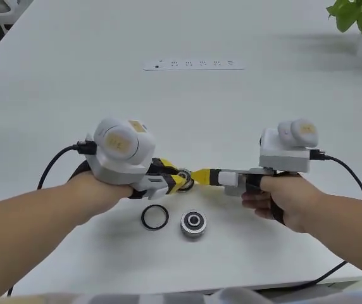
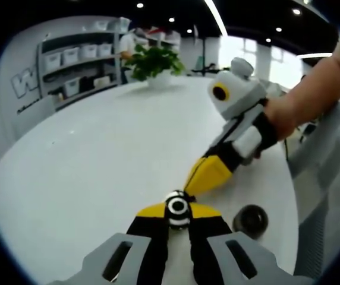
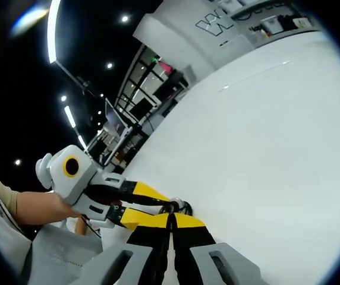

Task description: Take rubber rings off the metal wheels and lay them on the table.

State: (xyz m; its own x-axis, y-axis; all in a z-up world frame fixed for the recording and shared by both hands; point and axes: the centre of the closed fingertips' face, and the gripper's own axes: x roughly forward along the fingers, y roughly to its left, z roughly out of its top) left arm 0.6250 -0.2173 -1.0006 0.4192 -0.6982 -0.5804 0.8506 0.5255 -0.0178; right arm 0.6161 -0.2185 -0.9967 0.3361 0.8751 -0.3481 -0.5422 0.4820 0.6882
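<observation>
A: Held wheel (image 2: pixel 178 205) is clamped between the yellow tips of the left gripper (image 2: pixel 178 215). The jaws are narrowed to the wheel's width, and the wheel is off the table (image 1: pixel 168 114), near its front edge.

B: Right gripper (image 3: pixel 171 218)?

A: Jaws almost together, a thin slit between them. The tips touch the held wheel's rim from the opposite side. Whether they pinch any rubber there is too small to tell.

B: On the table itself?

A: Loose rubber ring (image 1: pixel 142 217) lying flat, with a second wheel (image 1: pixel 193 223) just beside it. Both are nearer the person than the grippers. In the left gripper view that wheel is a dark blur.

B: Hands?

A: Left hand (image 1: pixel 102 190) and right hand (image 1: pixel 288 199) wrap the handles. The forearms come in from either side, and the grippers are roughly level and point at each other.
</observation>
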